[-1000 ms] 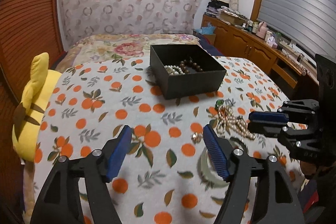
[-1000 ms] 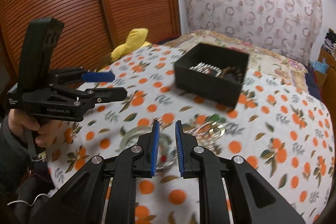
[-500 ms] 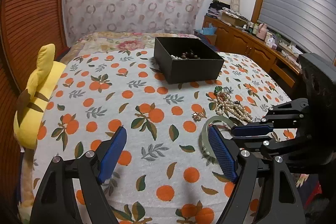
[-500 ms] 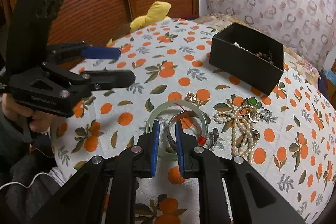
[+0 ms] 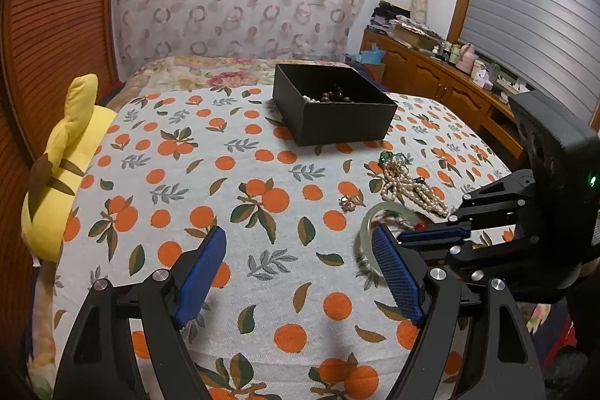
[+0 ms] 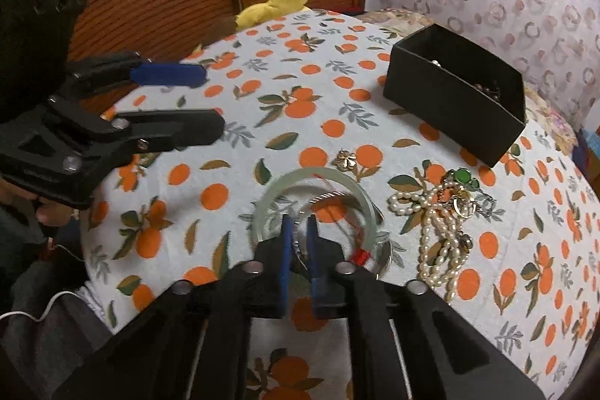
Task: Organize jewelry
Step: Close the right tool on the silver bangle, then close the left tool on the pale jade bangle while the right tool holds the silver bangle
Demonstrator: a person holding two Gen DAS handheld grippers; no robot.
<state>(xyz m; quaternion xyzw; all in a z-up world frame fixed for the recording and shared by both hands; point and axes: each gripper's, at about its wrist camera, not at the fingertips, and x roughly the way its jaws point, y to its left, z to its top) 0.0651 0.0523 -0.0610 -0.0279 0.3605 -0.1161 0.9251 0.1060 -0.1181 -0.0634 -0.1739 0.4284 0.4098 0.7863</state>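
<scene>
My right gripper has its fingers nearly closed over the bangle, apparently for the box; left gripper wide open, empty, clear.

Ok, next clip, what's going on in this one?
A person is sorting jewelry on an orange-print tablecloth with a gripper in each hand. The right gripper is down over a pale green bangle, jaws nearly closed around a thin silver bracelet lying inside it; whether it grips yet is unclear. The left gripper hovers open nearby, holding nothing. A pearl strand and a gold brooch lie loose, while the black box already holds some beads.
</scene>
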